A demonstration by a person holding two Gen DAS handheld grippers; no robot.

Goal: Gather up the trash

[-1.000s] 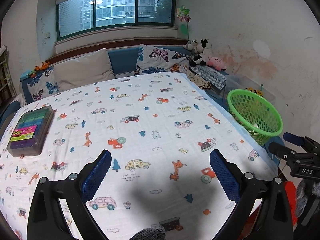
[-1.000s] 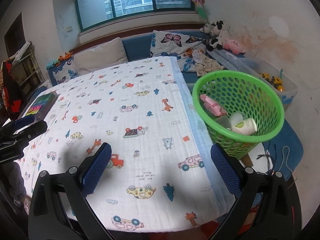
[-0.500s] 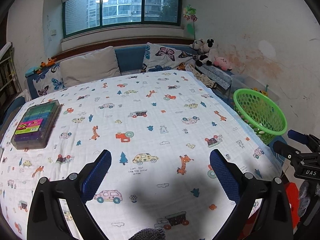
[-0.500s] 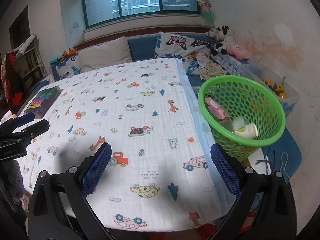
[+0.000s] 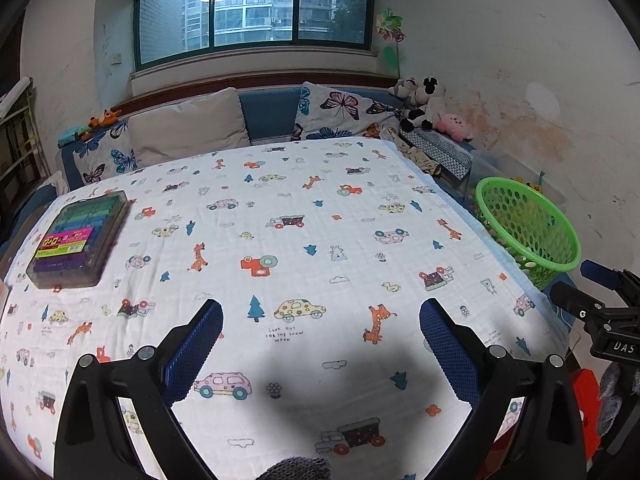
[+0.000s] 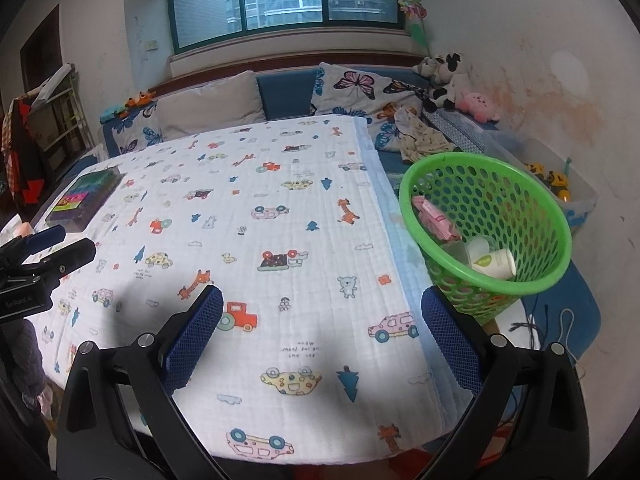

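Note:
A green mesh basket stands off the table's right edge; it also shows in the left wrist view. It holds a pink wrapper and paper cups. My left gripper is open and empty above the near part of the cloth-covered table. My right gripper is open and empty above the table's near right corner, left of the basket. Each gripper shows at the edge of the other's view, the right one and the left one.
A clear box of coloured items lies at the table's left edge. A sofa with cushions and plush toys runs behind the table. A clear bin with toys and cables lie on the floor right of the basket.
Both grippers have pulled back and risen from the table, so more of the room shows. Both stay open and empty.

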